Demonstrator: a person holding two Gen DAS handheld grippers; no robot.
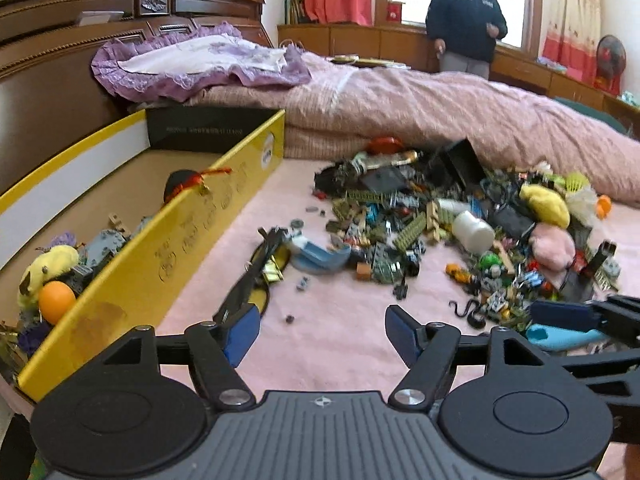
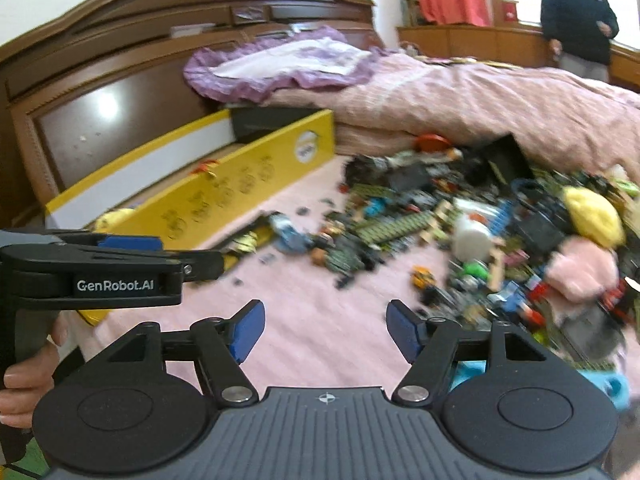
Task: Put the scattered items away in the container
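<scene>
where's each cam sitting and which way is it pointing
Left wrist: sits on the left tool, looks down and forward across the pink bedsheet at the toy pile and yellow box; its open blue pads show, the right tool enters at right.
Right wrist: sits on the right tool, same direction; the left tool and a hand show at left.
Both share the box, the pile and the bystander.

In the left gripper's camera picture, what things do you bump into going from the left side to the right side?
Orange ball in the yellow box → dark glasses with yellow lenses → blue curved toy → white bottle → yellow plush → small orange toy.
</scene>
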